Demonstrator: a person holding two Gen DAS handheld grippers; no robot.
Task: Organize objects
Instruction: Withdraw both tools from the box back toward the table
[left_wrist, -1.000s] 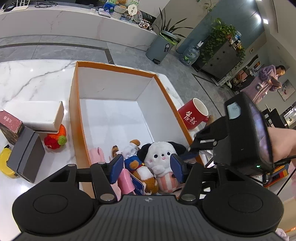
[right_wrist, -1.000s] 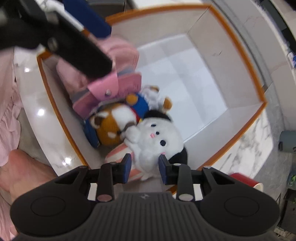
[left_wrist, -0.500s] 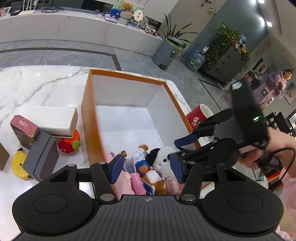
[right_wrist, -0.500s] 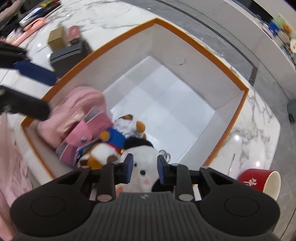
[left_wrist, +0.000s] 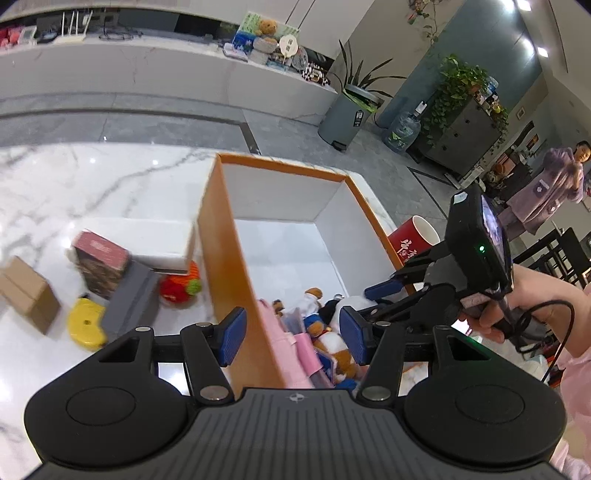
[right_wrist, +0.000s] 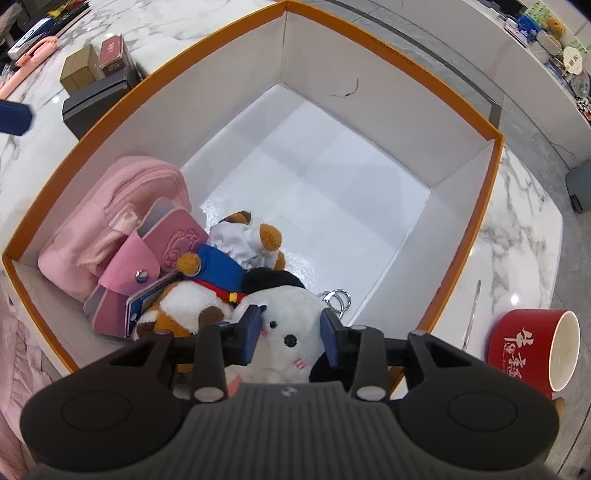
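White plush (right_wrist: 291, 332) faces up in orange box (right_wrist: 391, 55); right claw (right_wrist: 291, 332) parted astride it, left claw (left_wrist: 291, 336) spread.

Bright, even indoor light from ceiling spotlights (left_wrist: 532, 27). Small glare spots on marble table (left_wrist: 110, 177). Strong fisheye bending at edges. Left wrist view slightly motion-blurred; right sharp.

Orange box (right_wrist: 476, 229) (white inside), red mug (right_wrist: 524, 350)
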